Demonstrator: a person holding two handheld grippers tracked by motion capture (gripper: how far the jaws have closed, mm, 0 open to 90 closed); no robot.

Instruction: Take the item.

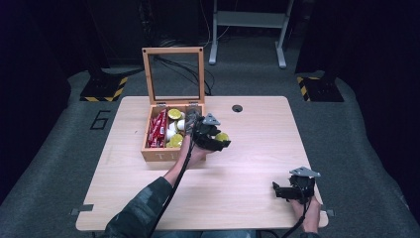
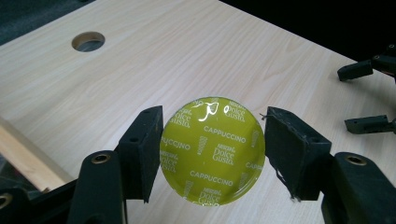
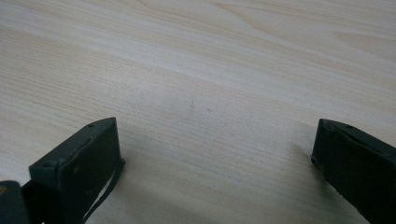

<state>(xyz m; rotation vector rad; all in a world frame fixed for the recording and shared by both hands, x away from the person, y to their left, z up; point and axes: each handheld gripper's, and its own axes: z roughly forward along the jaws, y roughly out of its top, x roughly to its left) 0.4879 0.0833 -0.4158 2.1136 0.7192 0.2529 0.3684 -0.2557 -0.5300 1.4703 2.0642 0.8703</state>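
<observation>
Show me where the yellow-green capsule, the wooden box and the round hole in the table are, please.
yellow-green capsule (image 2: 212,151): left gripper view, middle of its foil lid.
wooden box (image 1: 157,155): high view, front wall.
round hole (image 1: 237,108): high view, its centre.

Yellow-green cappuccino capsule (image 2: 212,151), foil lid facing up, above table beside box

A lab or recording studio was suggested: a lone pale wooden tabletop (image 1: 257,148) was set on grey carpet (image 1: 44,163), ringed by black curtains (image 1: 29,44), with hazard-striped stand bases (image 1: 104,89), loose cables (image 1: 173,62) and a floor number (image 1: 100,119) behind.
</observation>
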